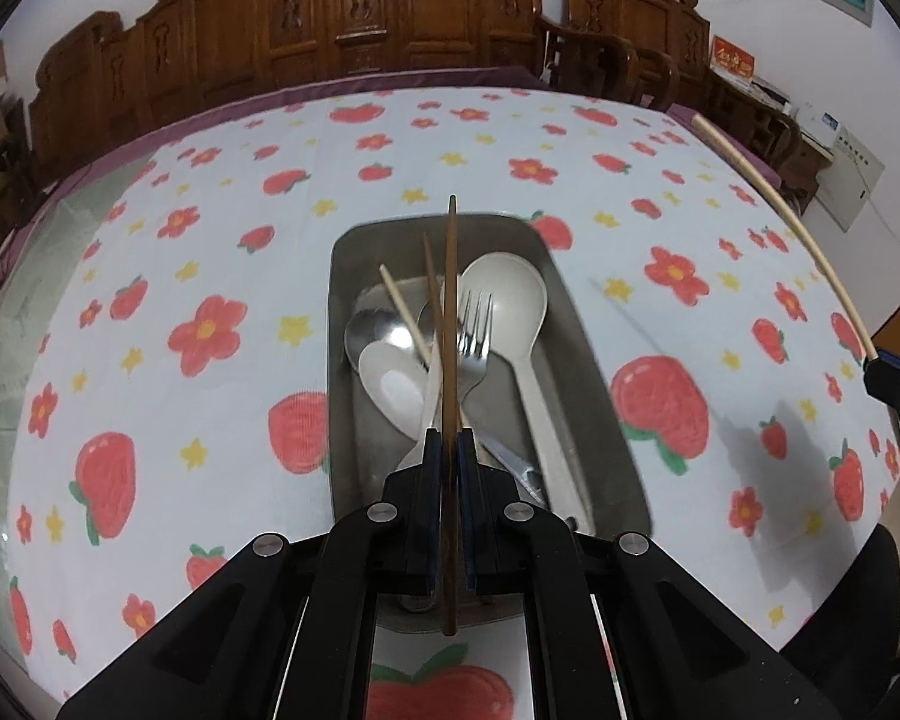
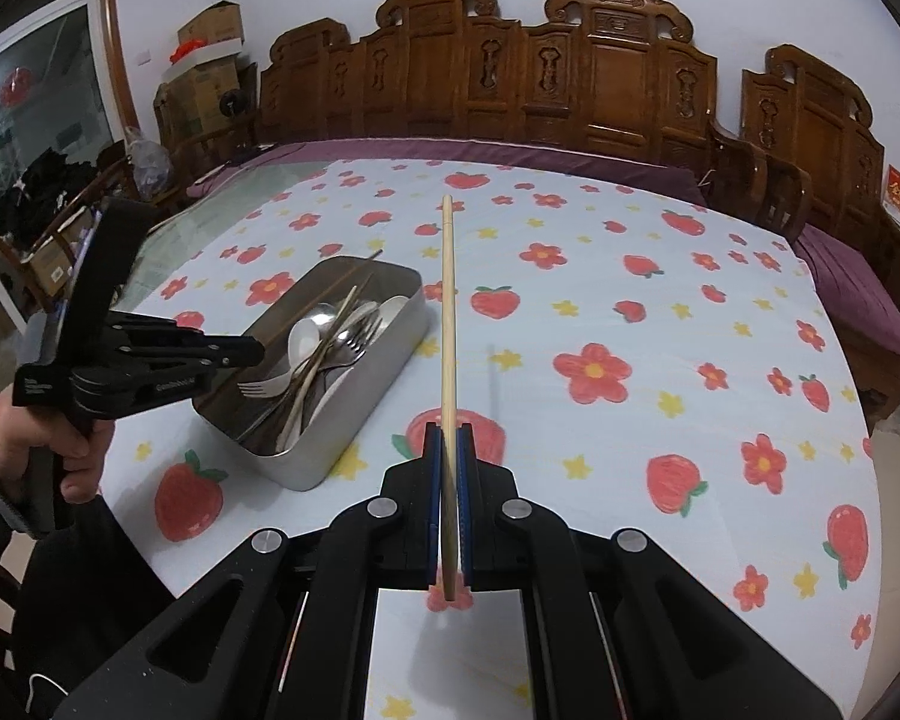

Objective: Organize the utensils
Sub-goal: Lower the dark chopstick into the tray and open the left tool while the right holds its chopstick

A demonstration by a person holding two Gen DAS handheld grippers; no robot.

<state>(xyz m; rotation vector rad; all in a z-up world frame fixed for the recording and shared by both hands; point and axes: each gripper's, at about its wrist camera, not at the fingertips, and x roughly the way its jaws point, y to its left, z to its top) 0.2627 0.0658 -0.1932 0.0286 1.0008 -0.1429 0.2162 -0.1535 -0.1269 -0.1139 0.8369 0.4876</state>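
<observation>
The left gripper [image 1: 448,438] was clenched on a dark brown chopstick [image 1: 450,324], poised over the metal tray [image 1: 600,372] that sat on the strawberry-print tablecloth [image 1: 210,240]. The tray already held a pale serving spoon [image 1: 510,300], a fork [image 1: 474,330], a steel spoon [image 1: 372,330] and a light chopstick [image 1: 403,315]. Off to the tray's right, the right gripper [image 2: 448,438] was clamped on a light wooden chopstick [image 2: 448,300], its tip out over bare cloth. Both sticks looked light, stiff and smooth, and each was pinched near one end, so it could probably pivot or slip between the pads; a hold nearer the middle would likely have steadied it
</observation>
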